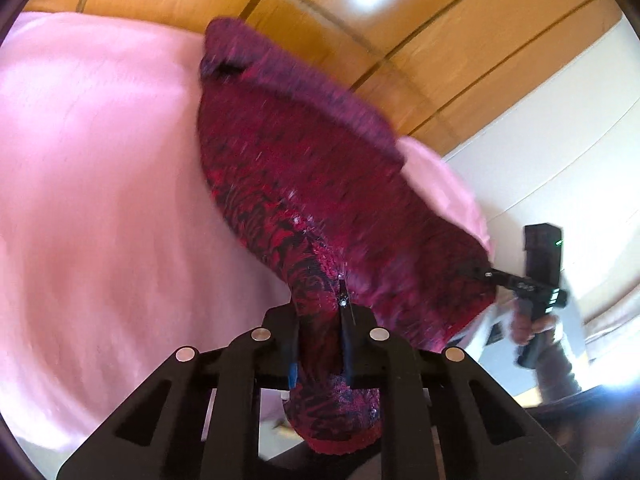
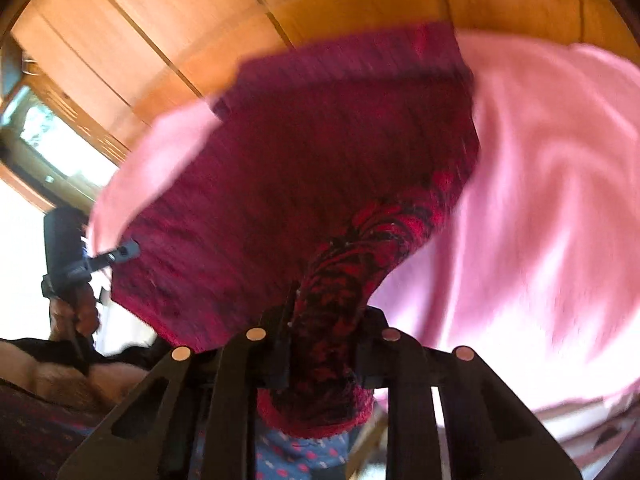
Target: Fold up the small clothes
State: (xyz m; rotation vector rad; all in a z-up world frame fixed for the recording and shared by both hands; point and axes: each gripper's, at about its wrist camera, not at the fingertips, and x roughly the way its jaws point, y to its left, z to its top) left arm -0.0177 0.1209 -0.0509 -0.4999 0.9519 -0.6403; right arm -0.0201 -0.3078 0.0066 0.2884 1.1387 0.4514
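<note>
A small red garment with a black pattern (image 1: 312, 184) hangs stretched above the pink blanket, its darker ribbed band at the far end. My left gripper (image 1: 320, 312) is shut on one bunched near corner. In the same view my right gripper (image 1: 486, 275) pinches the other corner at the right, held by a person's hand (image 1: 532, 328). In the right wrist view the garment (image 2: 320, 152) spreads wide, and my right gripper (image 2: 326, 316) is shut on a gathered corner. The left gripper (image 2: 130, 250) grips the garment's left corner there. Both views are blurred.
A pink blanket (image 1: 100, 160) covers the surface under the garment. Wooden wardrobe doors (image 1: 400, 20) stand behind it, with a white wall (image 1: 560, 120) to the right. A window (image 2: 52, 140) shows at the left, and blue cloth with pink dots (image 2: 288, 452) lies below the right gripper.
</note>
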